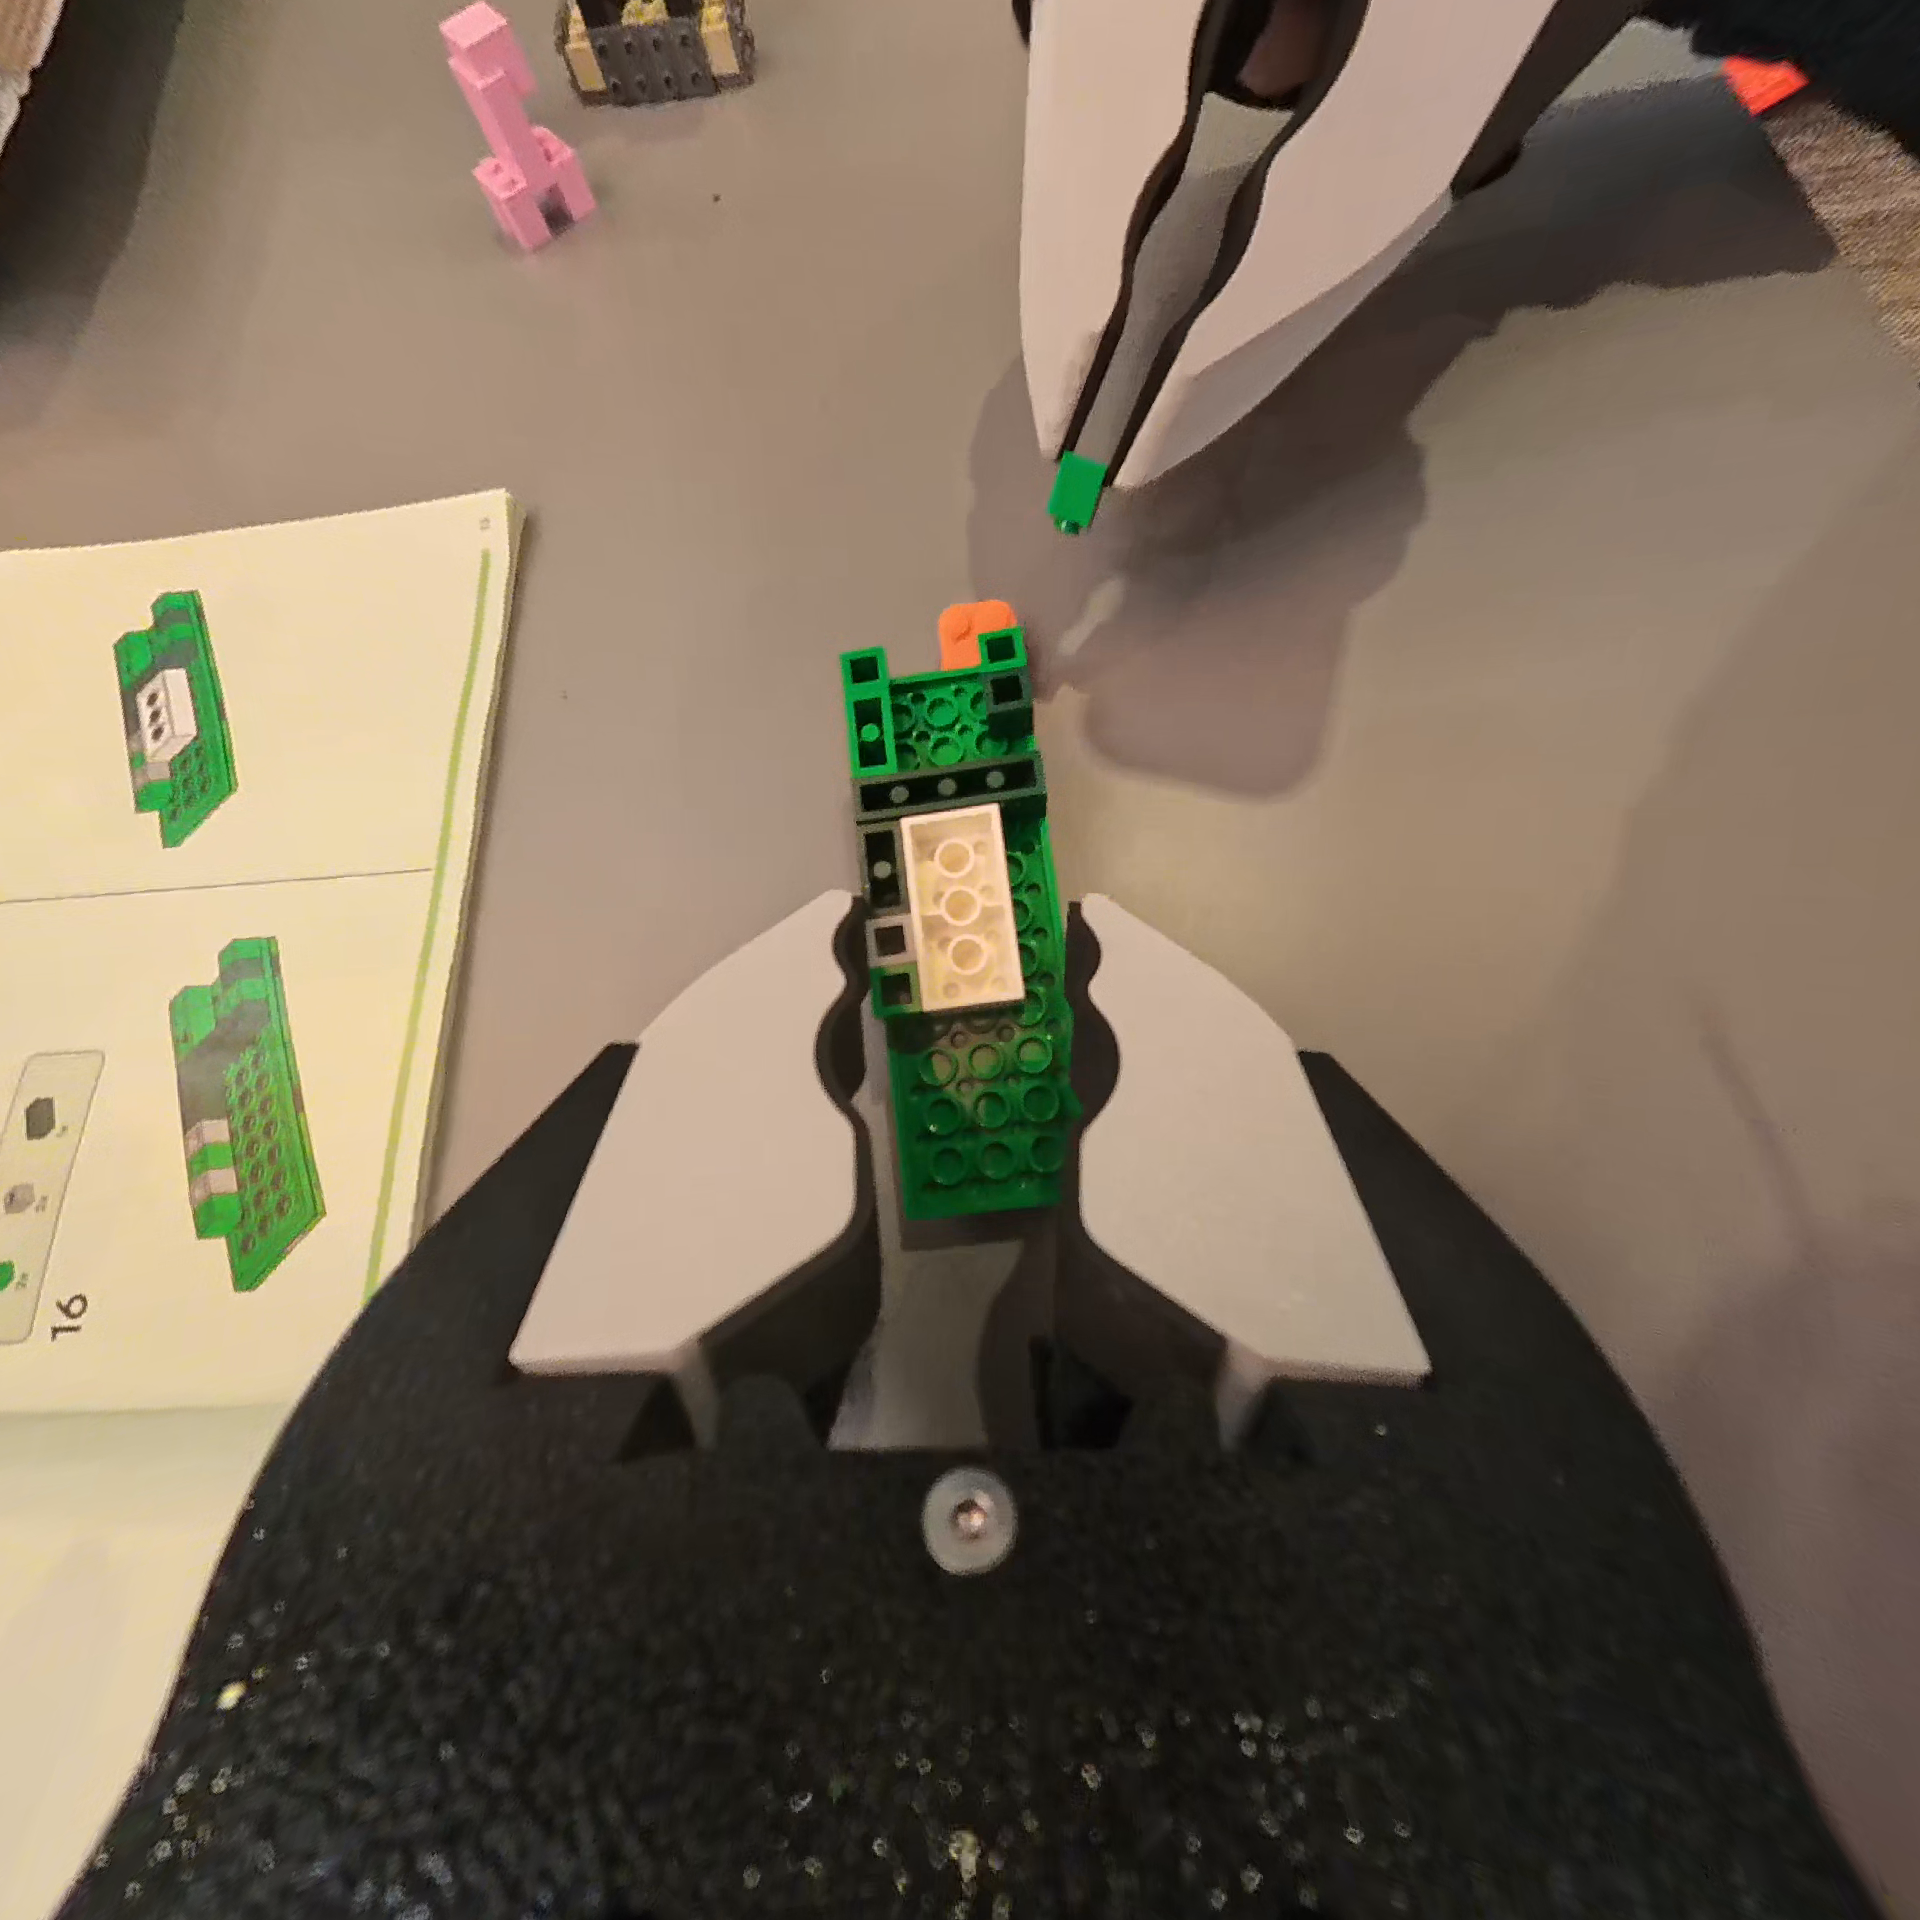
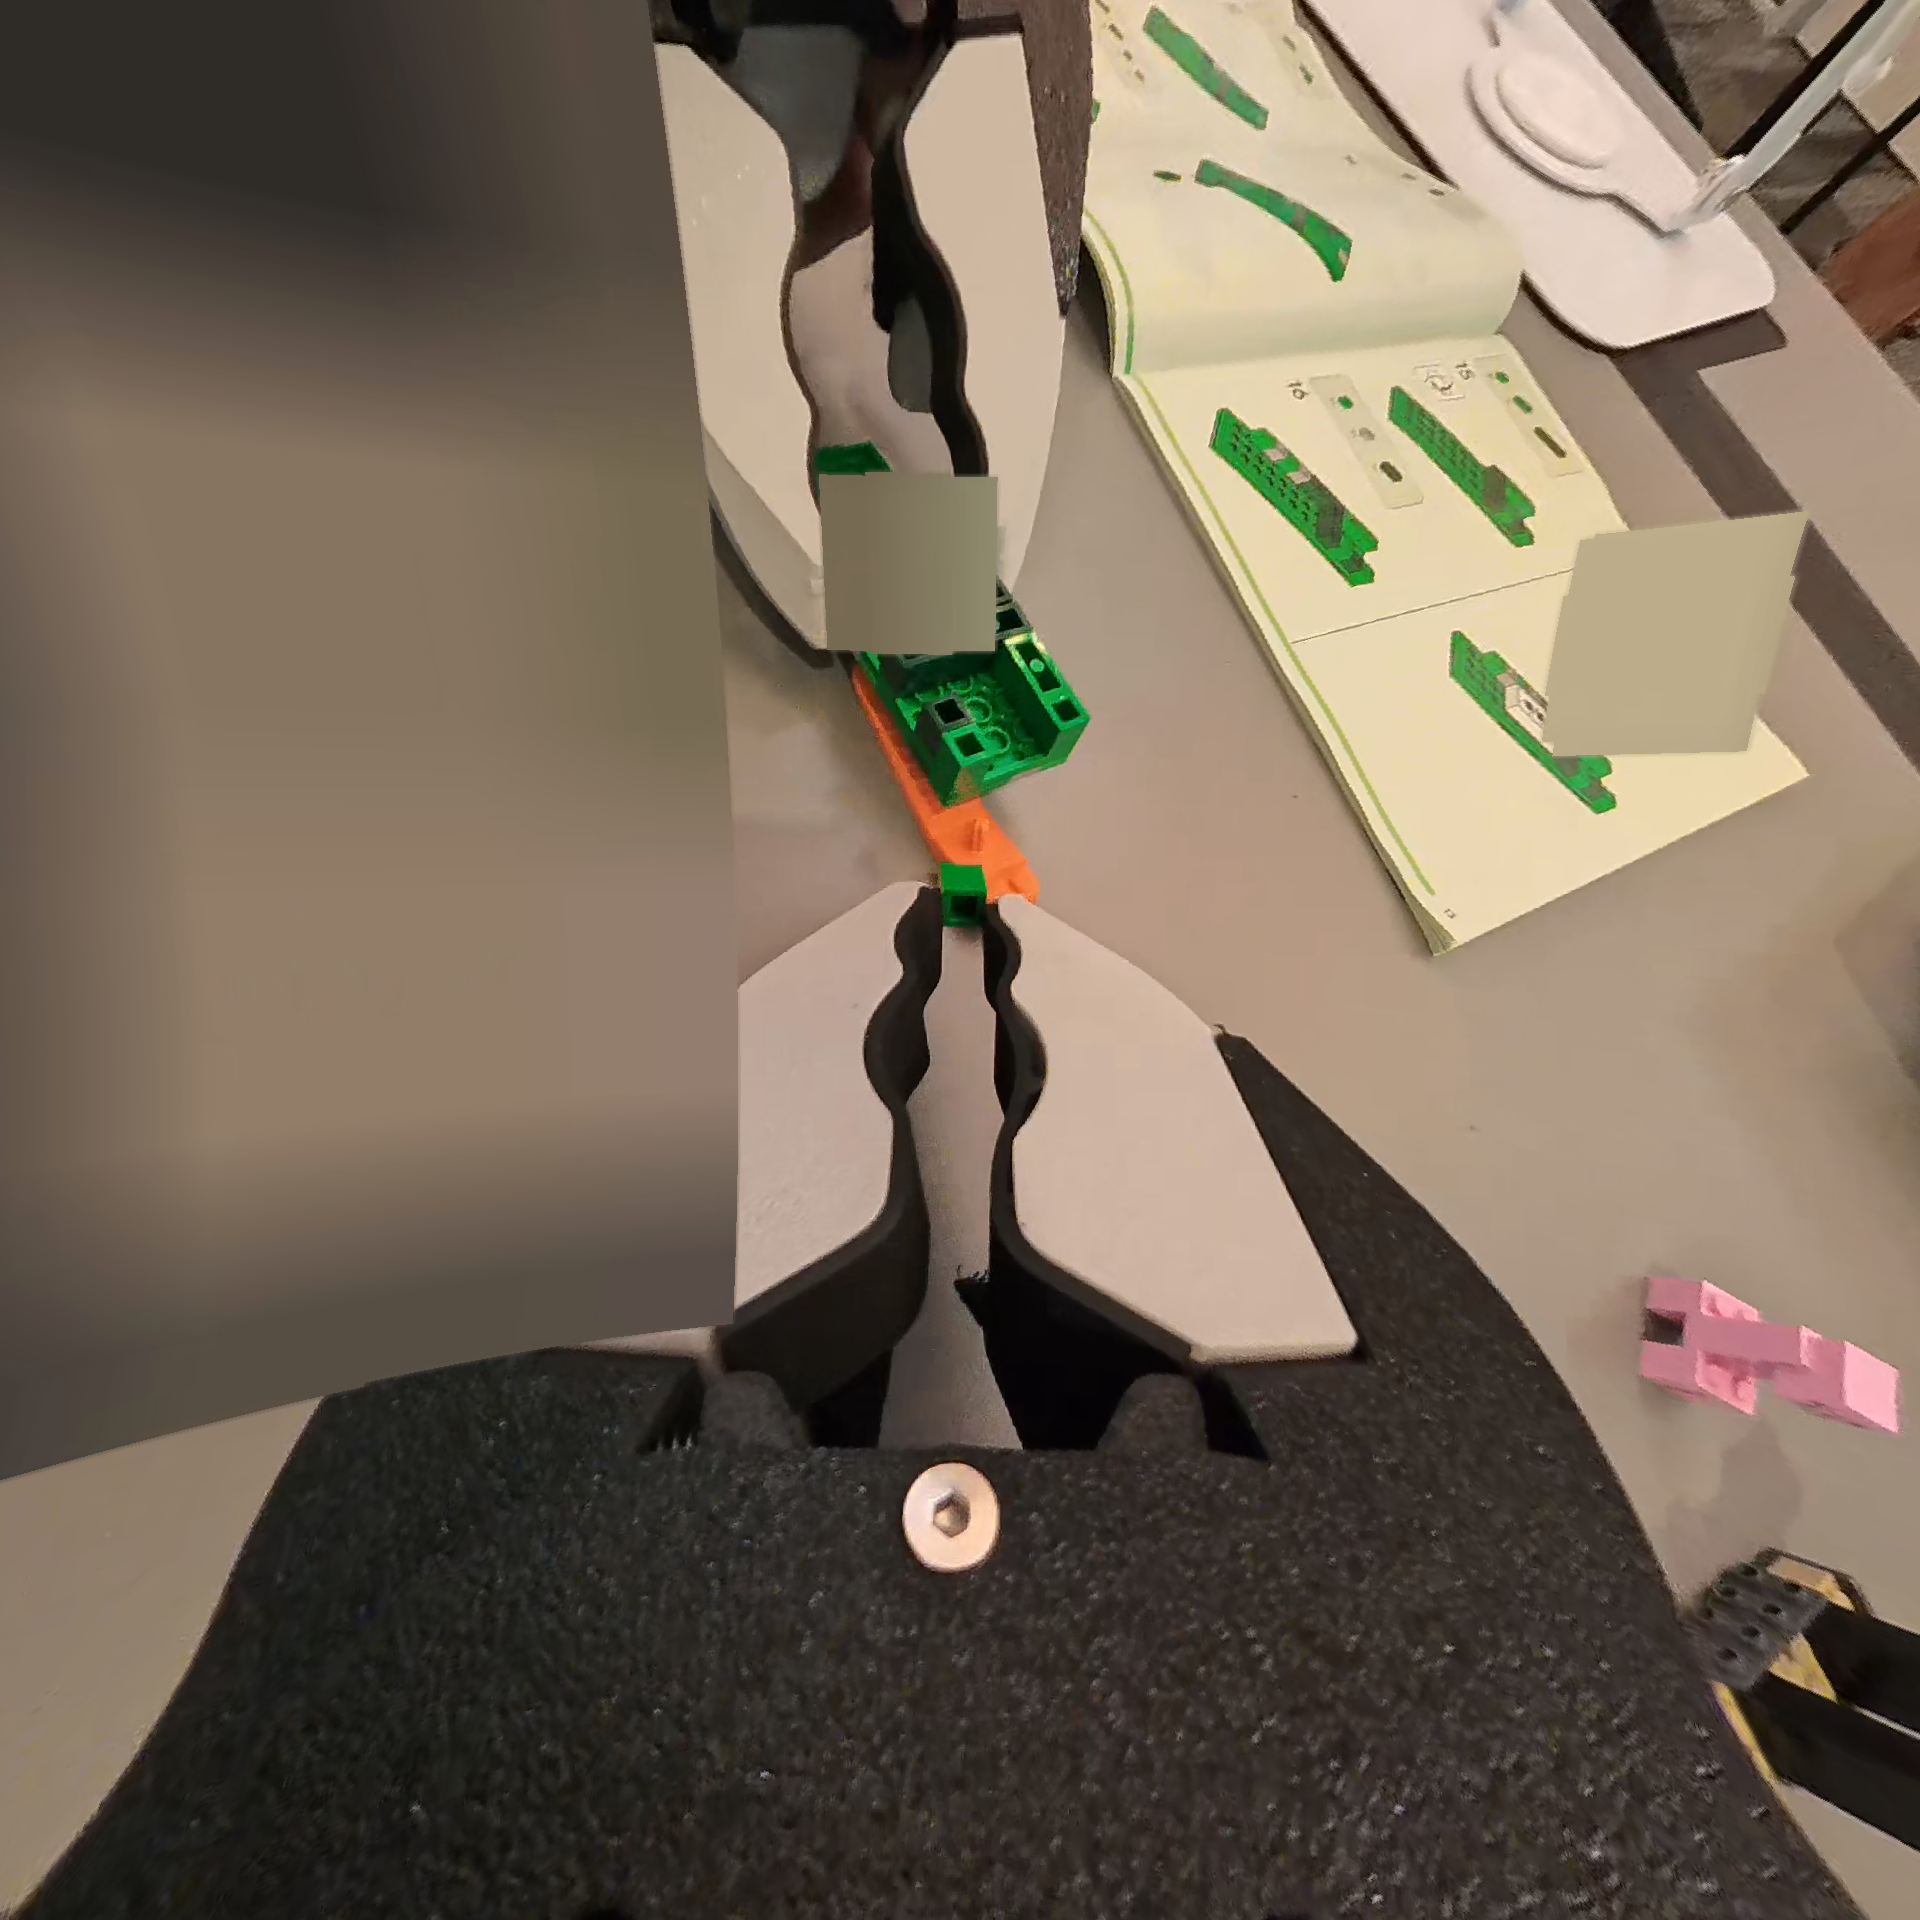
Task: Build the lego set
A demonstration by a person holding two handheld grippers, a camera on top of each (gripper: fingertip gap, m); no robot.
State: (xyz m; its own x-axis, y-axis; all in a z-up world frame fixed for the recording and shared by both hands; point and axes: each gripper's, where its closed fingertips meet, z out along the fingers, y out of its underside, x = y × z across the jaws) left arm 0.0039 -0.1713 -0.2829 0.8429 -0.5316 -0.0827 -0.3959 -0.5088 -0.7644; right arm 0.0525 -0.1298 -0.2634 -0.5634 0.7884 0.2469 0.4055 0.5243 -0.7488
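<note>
Green lego assembly (image 1: 961, 935): on grey worktop (image 1: 1455, 1039), clamped between left gripper (image 1: 966, 914) fingers at long sides. Small green brick (image 1: 1076, 490): pinched at right gripper (image 2: 962, 906) fingertips, above far end. Judged light, rigid, slick; sidewall grip advised.

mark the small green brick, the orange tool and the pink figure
Green brick (image 1: 1075, 492), left wrist view, its side face.
Orange tool (image 2: 992, 844), right wrist view, its wide end.
Pink figure (image 1: 516, 140), left wrist view, its neck.
</note>
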